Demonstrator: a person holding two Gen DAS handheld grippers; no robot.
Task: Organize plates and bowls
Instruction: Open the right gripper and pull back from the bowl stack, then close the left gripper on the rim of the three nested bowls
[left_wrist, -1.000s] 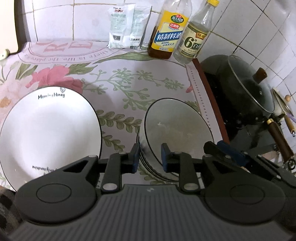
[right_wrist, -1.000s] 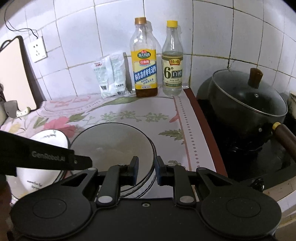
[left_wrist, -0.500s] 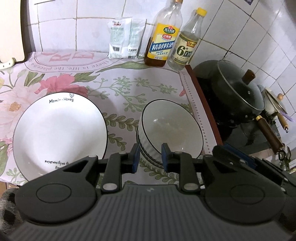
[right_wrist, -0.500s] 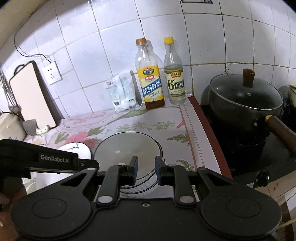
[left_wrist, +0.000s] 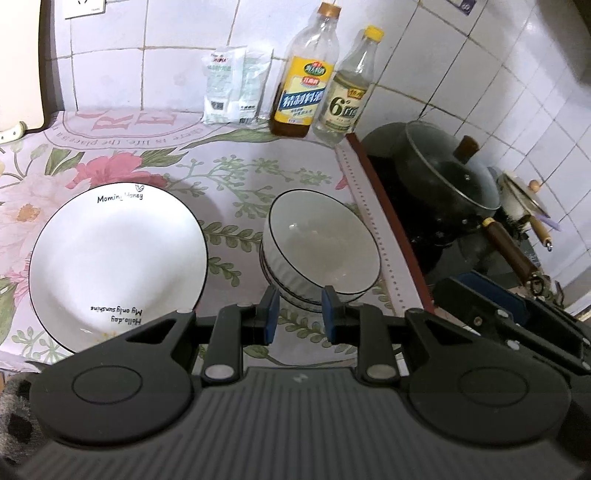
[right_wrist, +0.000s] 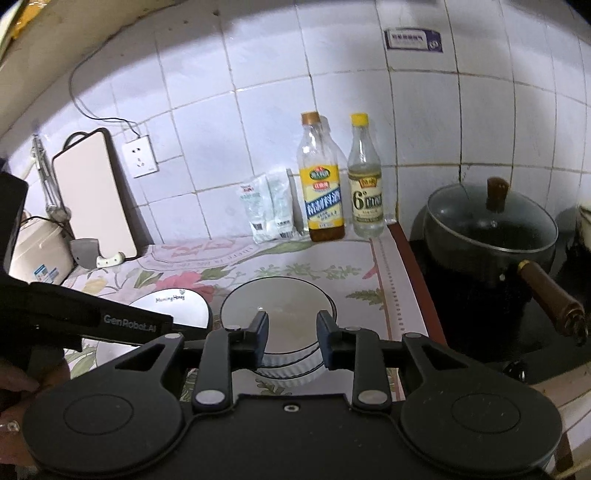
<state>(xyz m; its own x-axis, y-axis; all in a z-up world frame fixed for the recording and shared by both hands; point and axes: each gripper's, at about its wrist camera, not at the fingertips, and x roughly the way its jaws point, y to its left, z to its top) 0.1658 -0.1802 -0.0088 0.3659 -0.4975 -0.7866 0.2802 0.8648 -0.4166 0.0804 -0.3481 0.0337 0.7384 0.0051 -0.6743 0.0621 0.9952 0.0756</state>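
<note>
left gripper (left_wrist: 297, 314): jaws part open, holding nothing, up over the near rim of the stacked bowls (left_wrist: 319, 251)
right gripper (right_wrist: 290, 341): same deal, gap open, empty, above the bowls too
plate (left_wrist: 118, 264): flat on the bench (left_wrist: 240, 177), left of the bowls, not touching
edges: bowls sit close to the bench's right edge, wok (left_wrist: 443, 181) beyond it; bottles (left_wrist: 304, 74) back at the wall
vs a second ago: both grippers have pulled up and back, bowls look smaller
</note>
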